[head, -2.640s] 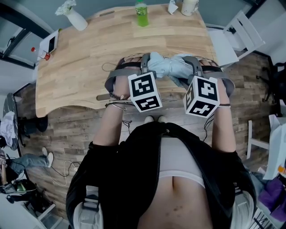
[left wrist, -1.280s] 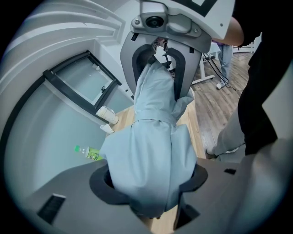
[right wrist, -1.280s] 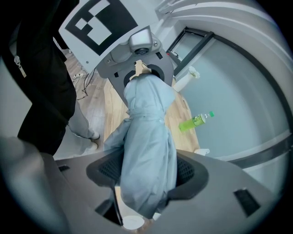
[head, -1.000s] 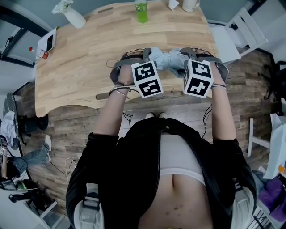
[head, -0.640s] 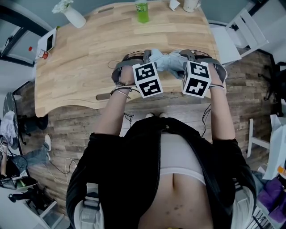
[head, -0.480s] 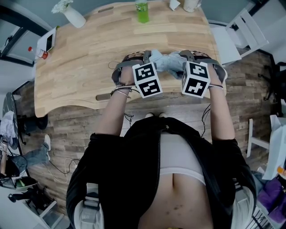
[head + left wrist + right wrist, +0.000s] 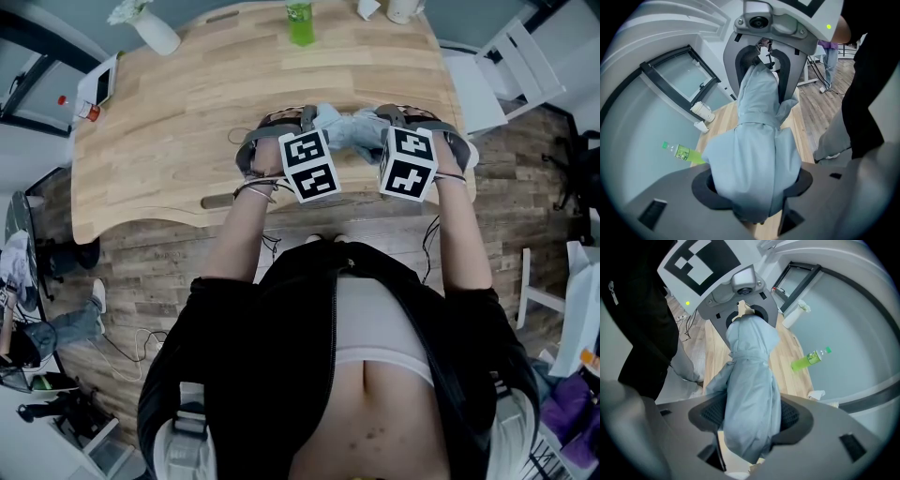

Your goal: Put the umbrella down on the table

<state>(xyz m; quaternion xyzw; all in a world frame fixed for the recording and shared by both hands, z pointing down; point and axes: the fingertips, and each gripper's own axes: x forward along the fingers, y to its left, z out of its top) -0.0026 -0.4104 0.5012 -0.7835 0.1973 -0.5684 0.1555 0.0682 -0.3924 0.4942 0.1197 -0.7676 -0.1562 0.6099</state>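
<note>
While umbrella [image 7: 350, 130] is gripped, green liquid [image 7: 300, 32] in bottle [image 7: 299, 13]

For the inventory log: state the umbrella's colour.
Plain pale blue-grey; the umbrella shows best in the left gripper view.

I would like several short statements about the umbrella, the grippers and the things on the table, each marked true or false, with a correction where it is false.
1. The umbrella is folded shut. True.
2. Only the left gripper holds it. False: the right gripper is also closed on it, at the other end.
3. A green bottle stands at the far edge of the table. True.
4. A white vase stands between the two grippers. False: it stands at the table's far left corner.
</note>
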